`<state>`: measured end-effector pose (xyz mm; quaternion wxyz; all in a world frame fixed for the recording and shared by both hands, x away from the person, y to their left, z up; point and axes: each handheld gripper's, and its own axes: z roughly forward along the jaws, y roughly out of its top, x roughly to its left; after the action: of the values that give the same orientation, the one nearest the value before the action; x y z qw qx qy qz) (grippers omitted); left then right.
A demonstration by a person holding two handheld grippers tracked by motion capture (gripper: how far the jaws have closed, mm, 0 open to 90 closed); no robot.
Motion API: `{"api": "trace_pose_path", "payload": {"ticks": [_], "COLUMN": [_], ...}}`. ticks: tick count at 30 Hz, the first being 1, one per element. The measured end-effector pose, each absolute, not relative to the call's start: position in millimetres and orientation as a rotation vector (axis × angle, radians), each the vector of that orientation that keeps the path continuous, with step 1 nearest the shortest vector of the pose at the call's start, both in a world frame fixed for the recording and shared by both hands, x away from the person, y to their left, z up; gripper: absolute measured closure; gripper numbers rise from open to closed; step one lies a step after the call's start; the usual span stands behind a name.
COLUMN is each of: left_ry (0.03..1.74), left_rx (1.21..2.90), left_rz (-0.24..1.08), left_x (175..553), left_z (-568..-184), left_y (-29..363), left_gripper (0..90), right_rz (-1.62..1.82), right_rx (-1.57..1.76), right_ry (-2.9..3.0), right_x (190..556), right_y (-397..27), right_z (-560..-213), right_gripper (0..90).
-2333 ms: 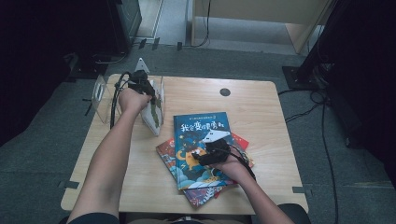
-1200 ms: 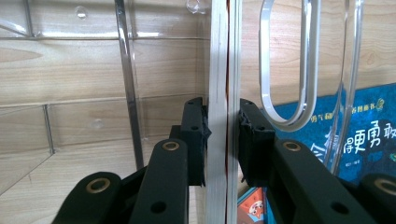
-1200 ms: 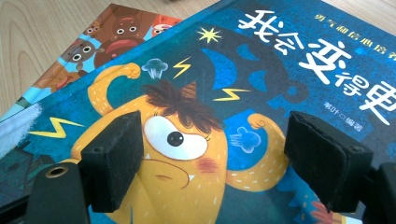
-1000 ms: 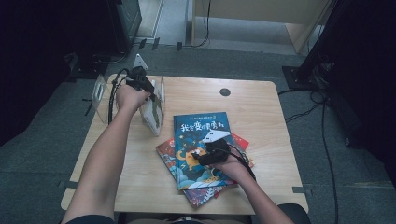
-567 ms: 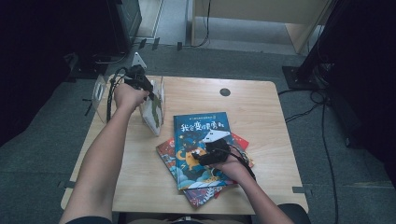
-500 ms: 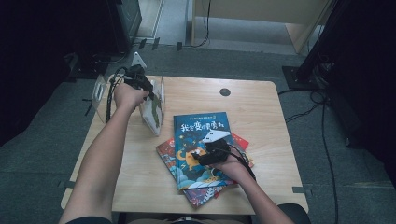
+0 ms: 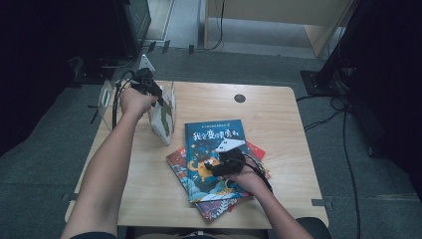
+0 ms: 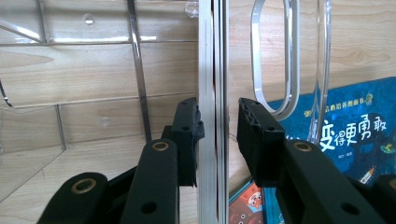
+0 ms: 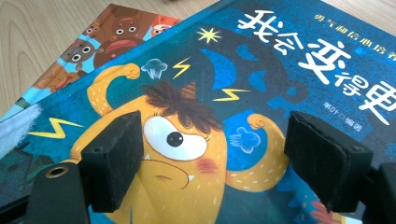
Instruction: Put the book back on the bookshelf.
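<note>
A thin book [image 7: 166,117] stands upright in a clear acrylic rack [image 7: 107,94] at the table's back left. My left gripper [image 7: 158,97] is at its top edge. In the left gripper view the book's edge [image 8: 212,70] runs between the jaws of the left gripper [image 8: 219,116]. The jaws have just been opening: the left pad [image 8: 189,135] lies against the book and the right pad [image 8: 254,135] stands off it. My right gripper [image 7: 226,157] hovers open over a blue picture book [image 7: 214,139] topping a stack. Nothing sits between the wide pads of the right gripper [image 9: 210,140] above the blue cover [image 9: 280,70].
Under the blue book lie an orange-brown book [image 7: 176,159] and a red one [image 7: 256,149]. The wooden table [image 7: 283,124] has a round dark hole [image 7: 240,98] at the back. Cables and dark equipment surround the table on the floor.
The left hand has edged slightly left and back at the rack, with the thin book still standing there. The right hand has stayed over the blue book.
</note>
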<state>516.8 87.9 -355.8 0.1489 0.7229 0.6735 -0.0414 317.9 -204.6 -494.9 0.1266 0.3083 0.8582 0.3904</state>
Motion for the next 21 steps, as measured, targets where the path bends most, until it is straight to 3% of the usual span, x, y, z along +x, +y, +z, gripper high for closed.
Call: {"api": "trace_pose_path", "payload": {"ticks": [21], "left_ry": [1.885], "left_rx": [2.083], "left_rz": [-0.147], "left_x": [515.9], "left_z": [-349.6], "left_y": [96.8], "left_gripper": [69.2], "right_rz": [1.135], "right_rx": [0.896], "right_ry": [2.498], "right_x": [317.9], "right_y": [-204.6], "right_z": [-494.9], "right_gripper": [19.9]}}
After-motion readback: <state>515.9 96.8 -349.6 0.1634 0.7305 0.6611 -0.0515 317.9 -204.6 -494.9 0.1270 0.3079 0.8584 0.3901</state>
